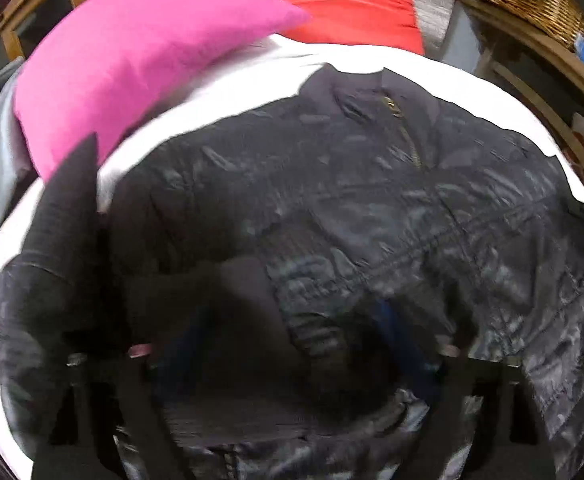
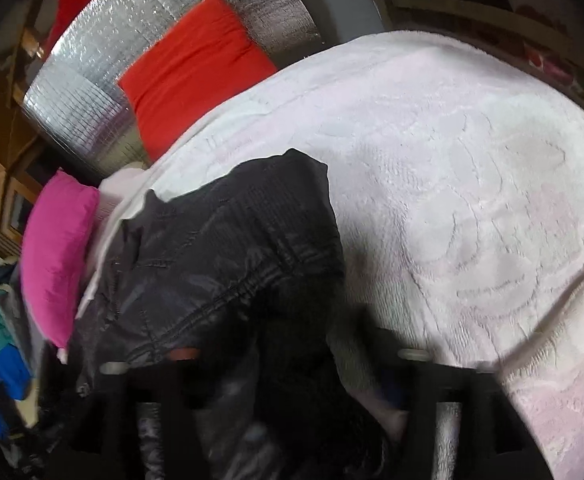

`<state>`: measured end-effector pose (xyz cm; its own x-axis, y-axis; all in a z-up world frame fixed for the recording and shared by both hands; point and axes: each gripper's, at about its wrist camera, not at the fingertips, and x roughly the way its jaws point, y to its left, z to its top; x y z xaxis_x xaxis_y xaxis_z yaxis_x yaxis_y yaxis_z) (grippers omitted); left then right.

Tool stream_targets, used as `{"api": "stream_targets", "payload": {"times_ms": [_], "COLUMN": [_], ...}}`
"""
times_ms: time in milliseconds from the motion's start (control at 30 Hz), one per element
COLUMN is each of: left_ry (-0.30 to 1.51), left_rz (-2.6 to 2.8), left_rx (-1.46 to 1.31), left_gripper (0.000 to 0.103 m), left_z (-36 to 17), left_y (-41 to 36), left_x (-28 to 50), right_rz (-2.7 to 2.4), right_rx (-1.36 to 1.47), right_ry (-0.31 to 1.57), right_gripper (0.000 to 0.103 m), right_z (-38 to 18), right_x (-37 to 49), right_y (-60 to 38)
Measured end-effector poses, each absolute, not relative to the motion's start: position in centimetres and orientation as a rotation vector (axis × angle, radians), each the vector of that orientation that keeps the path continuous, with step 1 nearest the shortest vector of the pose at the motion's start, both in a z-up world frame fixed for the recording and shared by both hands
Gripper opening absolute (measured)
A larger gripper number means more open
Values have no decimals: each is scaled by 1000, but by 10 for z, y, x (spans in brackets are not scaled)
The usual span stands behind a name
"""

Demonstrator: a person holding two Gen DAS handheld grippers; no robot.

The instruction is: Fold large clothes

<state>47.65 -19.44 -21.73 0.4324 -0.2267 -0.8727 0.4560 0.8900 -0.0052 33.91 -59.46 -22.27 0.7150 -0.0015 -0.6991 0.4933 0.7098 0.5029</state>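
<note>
Surface: white textured bedspread (image 2: 471, 152) covers a bed, and we see a pink pillow (image 1: 132, 64) at its far left, an orange cushion (image 1: 351, 0) against silver foil padding (image 2: 140, 52) beyond, and a wicker basket (image 1: 531, 4) on shelving at far right.
Task's thing: our dark quilted jacket (image 1: 371, 208) lies spread on the bedspread, filling most of the left wrist view.
Which way it points: collar and brass zip (image 1: 407, 136) sit at the far end, hem toward us, so we judge its long axis runs near to far, tilted a little rightward.
Sleeve: a ribbed cuff (image 1: 72, 200) stands up at near left, lifted off the bedspread.
Left gripper (image 1: 292, 360): we read its jaws as wide apart and lying over the near part of the jacket; blur and dark cloth keep us from saying whether either pad touches fabric, but nothing looks pinched.
Right gripper (image 2: 264, 364): its jaws are parted, with dark cloth bunched low between them; we see no clamp on it, though the near edge is murky.
Right side: from that camera the jacket lies left of centre, with bare bedspread to the right.
Relation for the coming move: we judge the jacket lies ahead of and beneath both grippers, the left one nearer the raised sleeve, so folding that sleeve inward across the long axis falls to the left.
</note>
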Motion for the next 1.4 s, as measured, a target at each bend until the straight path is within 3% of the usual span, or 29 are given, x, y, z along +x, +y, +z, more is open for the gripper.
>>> {"api": "stream_targets", "payload": {"times_ms": [100,133,167,200,233,267,367,433,467,567,667,733,767,800,833,867,933,1133,1333,1400], "left_ry": [1020,1008,1002,985,968,944,882,765,700,658,743,777,756,730,716,696,648,693,945,979], "left_rz": [-461,-481,-490,-469,-460,-461,-435,-381,-350,-252,-182,-197,-221,-242,-254,-273,-248,-95,167,181], "left_rx": [282,268,264,280,289,285,261,322,351,322,341,320,285,261,247,220,176,-36,-427,-622], "left_gripper": [89,76,45,34,25,17,11,9,1,1,1,1,1,2,17,56,99,99,97,91], "left_z": [-218,-217,-215,-214,-214,-213,-202,-190,-184,-178,-193,-189,-177,-163,-154,-140,-121,-106,-170,-195], "left_y": [-202,-204,-205,-207,-208,-208,-205,-208,-209,-204,-201,-198,-195,-192,-189,-181,-162,-51,106,148], "left_x": [469,467,466,465,465,464,467,461,460,478,498,499,494,488,484,477,468,470,488,487], "right_rz": [-283,-265,-253,-238,-246,-279,-315,-327,-337,-384,-405,-408,-405,-407,-417,-430,-436,-304,-203,-187], "right_rx": [748,747,739,719,686,639,591,602,607,620,623,627,629,623,603,572,530,451,445,428], "right_ry": [697,701,719,747,776,789,719,654,639,689,733,738,730,702,673,653,622,604,625,631], "right_gripper": [73,73,69,48,34,30,21,20,20,20,26,53,77,81,81,81,81,81,81,81], "right_z": [-218,-219,-220,-223,-224,-224,-212,-205,-204,-216,-223,-214,-210,-204,-197,-189,-176,-151,-144,-140], "right_x": [330,331,334,338,343,345,341,337,335,344,346,341,338,332,327,323,316,310,322,325], "right_y": [-594,-593,-591,-588,-584,-580,-574,-574,-575,-577,-576,-572,-569,-566,-562,-558,-544,-478,-418,-398]}}
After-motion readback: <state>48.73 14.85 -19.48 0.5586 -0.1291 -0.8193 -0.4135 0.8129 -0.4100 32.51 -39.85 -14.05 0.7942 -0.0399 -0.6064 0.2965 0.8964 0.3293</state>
